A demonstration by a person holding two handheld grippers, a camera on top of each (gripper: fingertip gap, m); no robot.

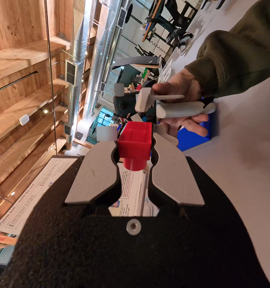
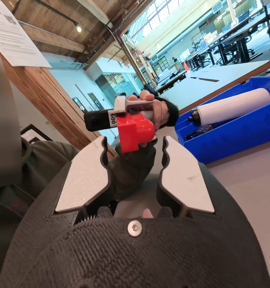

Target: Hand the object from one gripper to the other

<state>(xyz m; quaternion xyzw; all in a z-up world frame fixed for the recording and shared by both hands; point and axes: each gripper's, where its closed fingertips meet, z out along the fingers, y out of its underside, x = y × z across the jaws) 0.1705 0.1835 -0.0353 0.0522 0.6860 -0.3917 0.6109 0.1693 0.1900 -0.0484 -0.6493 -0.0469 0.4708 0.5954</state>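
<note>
The object is a red plastic block (image 1: 135, 140) with an open boxed top and a round stub below. My left gripper (image 1: 134, 145) is shut on it, pinching its sides between both fingertips. In the right wrist view the red block (image 2: 131, 132) hangs in the air just beyond my right gripper (image 2: 135, 138). That gripper is open and empty, its jaws spread wider than the block and not touching it. In the left wrist view, a hand holds the right gripper's grey handle (image 1: 185, 109) beyond the block.
A blue bin (image 2: 224, 140) on the grey table (image 2: 248, 187) holds a white cylinder (image 2: 234, 107) and small parts, to the right of the grippers. A wooden post (image 2: 45, 101) stands to the left. The person's olive sleeve (image 2: 128, 168) lies below the block. My left and right fingertips are right by each other.
</note>
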